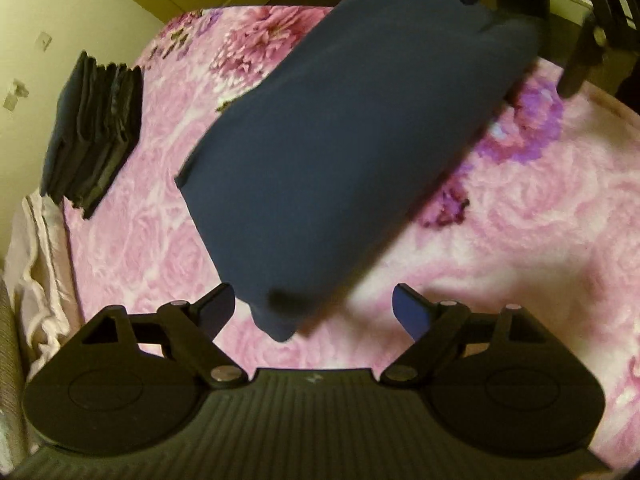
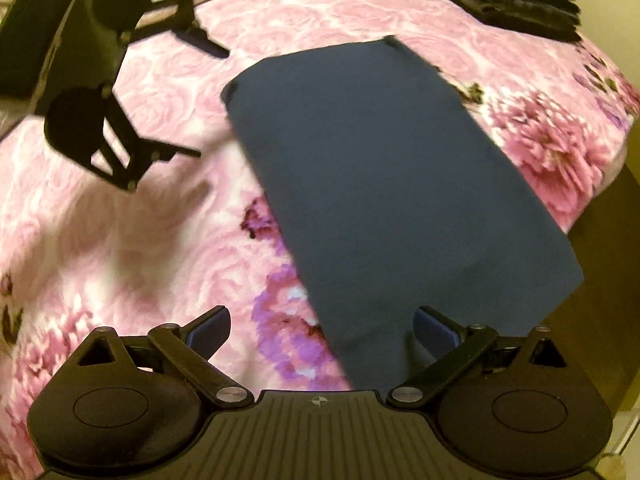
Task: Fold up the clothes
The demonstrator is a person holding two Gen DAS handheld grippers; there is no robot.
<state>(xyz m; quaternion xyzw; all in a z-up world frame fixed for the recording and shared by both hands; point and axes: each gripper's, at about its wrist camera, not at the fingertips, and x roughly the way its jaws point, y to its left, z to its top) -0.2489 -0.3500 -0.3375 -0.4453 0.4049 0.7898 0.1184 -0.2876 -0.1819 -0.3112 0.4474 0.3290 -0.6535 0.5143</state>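
Landmark for all positions: the navy folded garment, lying flat on the pink floral bedspread.

Left of the garment in the left wrist view, well apart from it near the bed's edge, stands a stack of folded dark clothes. Nearer the camera, the left gripper has its jaws spread wide, holding nothing; the garment's near corner lies between them but touches neither. At the garment's far end the right gripper shows dimly, blurred.

In the right wrist view the left gripper sits left of the garment, apart from it and open. The right gripper is likewise spread wide and empty, the garment's near end lying by its right finger.

Risks, as judged: a one-sided pinch on a corner could peel only the top layer and undo the fold. Lifting from one end could let the bundle sag open. The far right edge lies close to the bed's edge, so a push could slide it off.

Orientation: an elongated rectangle, its long axis running between the two grippers, diagonally across the bedspread.
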